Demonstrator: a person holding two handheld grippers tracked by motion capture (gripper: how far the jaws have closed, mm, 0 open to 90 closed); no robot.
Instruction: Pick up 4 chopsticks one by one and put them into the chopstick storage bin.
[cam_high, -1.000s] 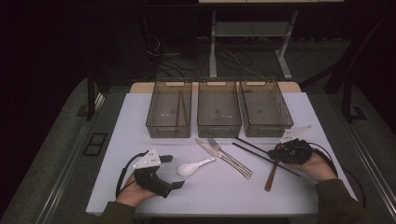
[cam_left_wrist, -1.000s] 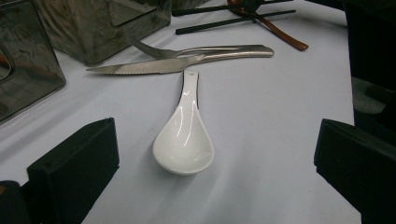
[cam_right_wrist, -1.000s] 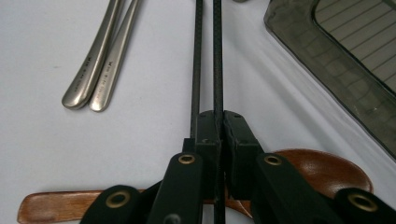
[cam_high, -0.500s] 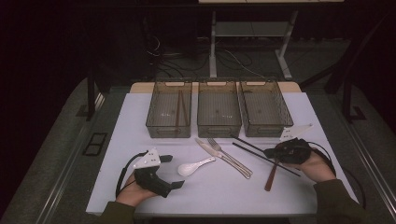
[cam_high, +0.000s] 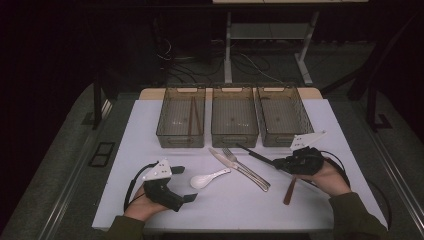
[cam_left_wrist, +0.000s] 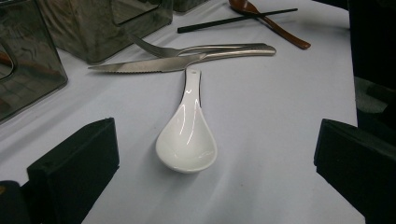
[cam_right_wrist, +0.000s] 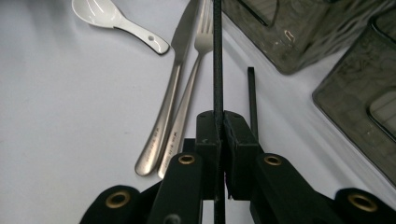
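Right tongs (cam_right_wrist: 218, 123) level, pinching chopstick (cam_right_wrist: 217, 56)

Two hand-held grippers low over the table, one gaping, one clamped.

The left gripper (cam_high: 186, 184) sits in the person's left hand (cam_high: 145, 204) near the table's front edge, its body lying low and angled toward the right, grey plate on top, cable looping behind; in the left gripper view its two black jaws stand wide apart with nothing pressed between them. The right gripper (cam_high: 278, 162) is held in the right hand (cam_high: 327, 177), forearm entering from the lower right corner, pointing left and slightly away from the person. In the right gripper view its jaws are pressed together on a thin black chopstick (cam_right_wrist: 217, 56).
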